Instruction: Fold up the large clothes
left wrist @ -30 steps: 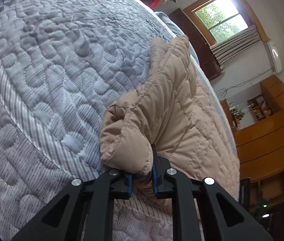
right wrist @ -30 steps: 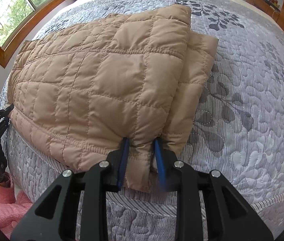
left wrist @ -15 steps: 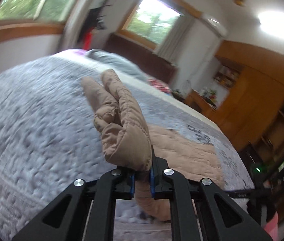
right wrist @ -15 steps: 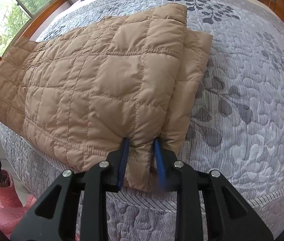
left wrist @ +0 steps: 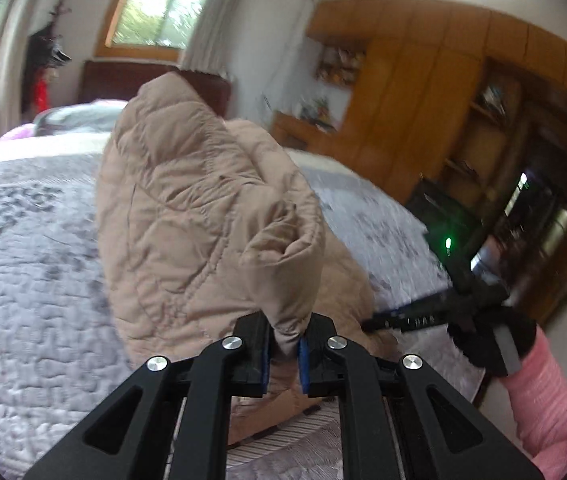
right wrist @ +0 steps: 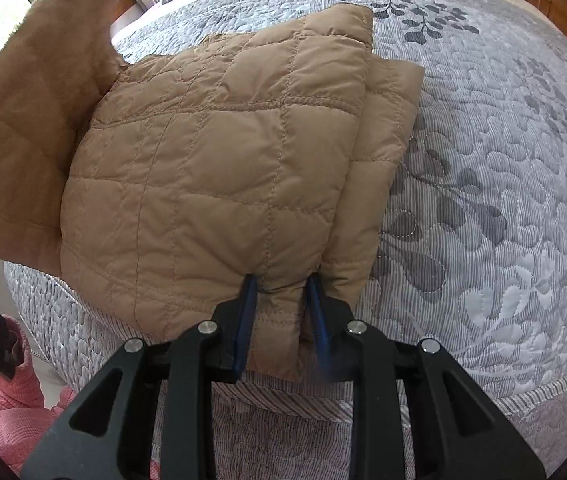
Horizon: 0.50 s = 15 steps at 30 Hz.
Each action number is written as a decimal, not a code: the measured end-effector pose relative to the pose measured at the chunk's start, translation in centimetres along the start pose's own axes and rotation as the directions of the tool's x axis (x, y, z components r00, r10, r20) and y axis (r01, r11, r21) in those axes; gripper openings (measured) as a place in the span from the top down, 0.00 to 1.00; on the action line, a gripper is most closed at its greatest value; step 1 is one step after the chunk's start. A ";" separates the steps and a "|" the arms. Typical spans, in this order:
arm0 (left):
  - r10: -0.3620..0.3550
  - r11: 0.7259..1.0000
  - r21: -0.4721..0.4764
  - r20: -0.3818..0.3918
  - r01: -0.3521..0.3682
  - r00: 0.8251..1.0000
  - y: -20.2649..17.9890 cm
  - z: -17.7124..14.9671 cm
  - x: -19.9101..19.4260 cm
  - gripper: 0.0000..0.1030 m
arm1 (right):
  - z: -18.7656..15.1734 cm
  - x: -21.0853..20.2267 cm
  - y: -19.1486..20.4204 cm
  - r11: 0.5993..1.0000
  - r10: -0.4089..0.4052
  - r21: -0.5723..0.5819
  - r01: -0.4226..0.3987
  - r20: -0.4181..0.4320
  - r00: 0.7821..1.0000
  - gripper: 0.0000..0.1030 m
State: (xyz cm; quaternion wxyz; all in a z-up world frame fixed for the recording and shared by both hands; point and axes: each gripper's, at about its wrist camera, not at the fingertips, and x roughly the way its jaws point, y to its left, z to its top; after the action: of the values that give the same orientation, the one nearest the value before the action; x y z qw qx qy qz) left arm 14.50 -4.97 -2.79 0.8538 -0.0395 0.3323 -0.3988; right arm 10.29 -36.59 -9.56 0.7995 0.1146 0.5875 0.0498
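Left claw (left wrist: 284, 350) has lifted its clamped jacket (right wrist: 219, 168) end; right claw (right wrist: 279, 320) clamps the hem.

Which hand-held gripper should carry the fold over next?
Left. The left hand-held gripper is clamped on the jacket's raised end, free to swing across. The right hand-held gripper pins the near edge on the bed as anchor.

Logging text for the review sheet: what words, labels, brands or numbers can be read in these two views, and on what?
None can be read for certain.
Pale lettering on the black bar of the right gripper, seen from the left wrist: too blurred to read.
Quilted jacket and bedspread: no text shows.
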 end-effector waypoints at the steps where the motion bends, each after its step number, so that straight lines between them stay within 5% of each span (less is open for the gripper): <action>1: -0.008 1.000 0.001 -0.037 0.008 0.999 0.0 -0.1 1.1 0.90 | 0.0 0.0 0.0 1.000 0.000 -0.001 0.000 0.000 1.000 0.76; 7: -0.023 0.997 -0.077 -0.222 0.006 0.975 1.2 -1.7 6.4 0.90 | -0.1 0.0 -0.2 1.000 0.004 -0.003 -0.004 0.000 1.000 0.76; 15: -0.032 0.994 -0.112 -0.280 0.000 0.960 2.1 -3.1 8.7 0.89 | 0.1 0.2 -0.2 1.000 -0.002 -0.009 0.002 -0.001 1.000 0.75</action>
State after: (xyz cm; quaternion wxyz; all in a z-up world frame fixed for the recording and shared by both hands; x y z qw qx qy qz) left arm 18.02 -9.08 -10.59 0.7911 -0.0325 0.4715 -0.3883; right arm 10.45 -36.70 -9.78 0.7997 0.1105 0.5879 0.0515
